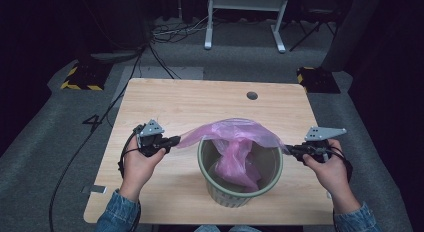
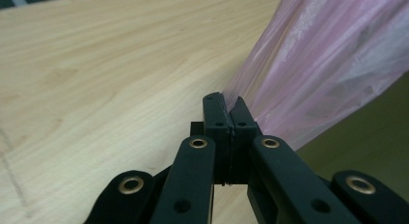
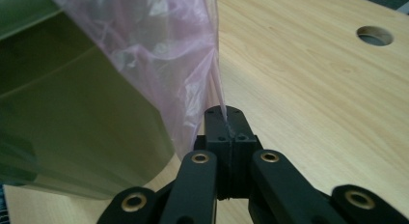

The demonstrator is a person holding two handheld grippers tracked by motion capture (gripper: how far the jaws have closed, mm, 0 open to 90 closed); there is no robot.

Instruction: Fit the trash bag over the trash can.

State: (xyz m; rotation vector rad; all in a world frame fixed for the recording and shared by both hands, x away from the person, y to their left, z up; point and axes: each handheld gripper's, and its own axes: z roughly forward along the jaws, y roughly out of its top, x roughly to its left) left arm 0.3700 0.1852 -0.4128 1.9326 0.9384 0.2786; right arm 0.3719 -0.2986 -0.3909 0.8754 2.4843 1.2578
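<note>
**Pink bag stretched over the bin between two pinching grippers**

The pink plastic bag (image 1: pixel 235 142) hangs between the two hand-held tools, directly over the green waste bin (image 1: pixel 239 192). The left gripper (image 1: pixel 174 140) sits just left of the bin, its jaws pressed together on the bag's left edge; in the left gripper view the film (image 2: pixel 318 64) fans out up and to the right from the pinched tips (image 2: pixel 225 108). The right gripper (image 1: pixel 291 150) sits just right of the bin, jaws likewise clamped on the bag's opposite edge, and in the right gripper view the film (image 3: pixel 159 50) rises from the tips (image 3: pixel 225 119) and drapes against the bin's wall (image 3: pixel 72 118).

The bag's top edge runs long from left to right across the bin's mouth, arching slightly upward in the middle. Its lower body droops down into the bin, loose and crumpled.

The bin stands upright on a light wooden table (image 1: pixel 190 102), near the person's edge, with a round cable hole (image 1: pixel 252 95) near the far right. Around the table lies grey carpet (image 1: pixel 45 157) with black cables (image 1: pixel 165 32), a white frame's legs (image 1: pixel 245 22) beyond, and a dark room.
</note>
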